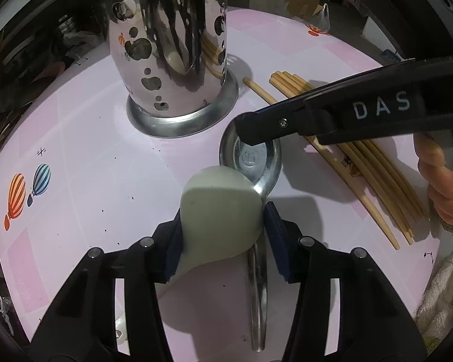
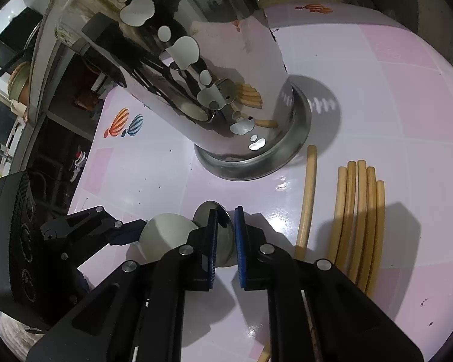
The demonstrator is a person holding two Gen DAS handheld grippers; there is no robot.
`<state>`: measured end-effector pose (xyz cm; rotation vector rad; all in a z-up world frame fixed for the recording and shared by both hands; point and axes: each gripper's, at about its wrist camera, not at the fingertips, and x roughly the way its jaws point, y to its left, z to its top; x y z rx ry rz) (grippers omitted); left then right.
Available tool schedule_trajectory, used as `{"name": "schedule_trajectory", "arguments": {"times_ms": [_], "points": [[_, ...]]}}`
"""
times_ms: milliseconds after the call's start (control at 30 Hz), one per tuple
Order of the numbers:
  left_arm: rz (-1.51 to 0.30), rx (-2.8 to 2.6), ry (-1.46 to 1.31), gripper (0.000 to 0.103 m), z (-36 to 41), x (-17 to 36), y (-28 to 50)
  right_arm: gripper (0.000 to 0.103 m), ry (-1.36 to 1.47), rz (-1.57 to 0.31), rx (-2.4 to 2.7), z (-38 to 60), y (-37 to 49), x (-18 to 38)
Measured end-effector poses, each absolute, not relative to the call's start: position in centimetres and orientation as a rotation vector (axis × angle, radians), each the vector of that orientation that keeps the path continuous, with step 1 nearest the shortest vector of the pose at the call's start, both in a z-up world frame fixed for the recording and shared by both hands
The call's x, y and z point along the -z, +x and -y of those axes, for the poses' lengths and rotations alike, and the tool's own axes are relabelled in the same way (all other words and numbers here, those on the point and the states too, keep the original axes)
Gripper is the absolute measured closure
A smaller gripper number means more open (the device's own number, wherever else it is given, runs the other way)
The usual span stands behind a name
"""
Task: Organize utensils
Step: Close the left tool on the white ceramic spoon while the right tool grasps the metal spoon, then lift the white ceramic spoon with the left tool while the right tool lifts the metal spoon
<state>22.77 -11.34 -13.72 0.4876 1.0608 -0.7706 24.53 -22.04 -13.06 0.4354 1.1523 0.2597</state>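
Pale green ceramic fills the middle of the left wrist view: a ceramic spoon (image 1: 220, 214) sits bowl-down between the blue pads of the left gripper (image 1: 223, 226), lying partly over the steel spoon (image 1: 252, 163) beneath it on the pink tablecloth (image 1: 75, 157). The left pad touches the spoon's side; the right pad appears to stand just off it, though the fisheye makes that hard to judge, so the jaws straddle the spoon half closed and no firm clamp can be confirmed.

The right gripper (image 2: 225, 235) points down at the steel spoon's bowl with its jaws nearly together. From the left view its tip rests in or just over that bowl, seemingly pinning it; nothing is visibly caught between the pads.

The perforated steel holder (image 1: 178, 45) stands upright just beyond the spoons, with utensils already inside. A bundle of bamboo chopsticks (image 2: 359, 217) lies flat beside it, one chopstick slightly apart.

The step in hand looks like separating the two stacked spoons. Next, the left jaws need to seat fully on the ceramic spoon, then lift it clear without dragging the metal one, and carry it to the holder's open top.
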Motion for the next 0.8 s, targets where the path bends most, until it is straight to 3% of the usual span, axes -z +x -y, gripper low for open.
{"name": "schedule_trajectory", "arguments": {"times_ms": [567, 633, 700, 800], "points": [[-1.044, 0.756, 0.428, 0.060, 9.7, 12.8, 23.0, 0.092, 0.465, -1.168, -0.263, 23.1, 24.4, 13.1], [-1.041, 0.753, 0.406, 0.064, 9.3, 12.5, 23.2, 0.092, 0.463, -1.173, -0.266, 23.1, 24.4, 13.1], [-1.039, 0.748, 0.390, 0.078, 8.9, 12.3, 23.6, 0.092, 0.463, -1.179, -0.270, 22.9, 24.3, 13.2], [-1.046, 0.737, 0.371, 0.080, 8.6, 12.3, 24.0, 0.092, 0.453, -1.187, -0.273, 22.6, 24.3, 13.2]]}}
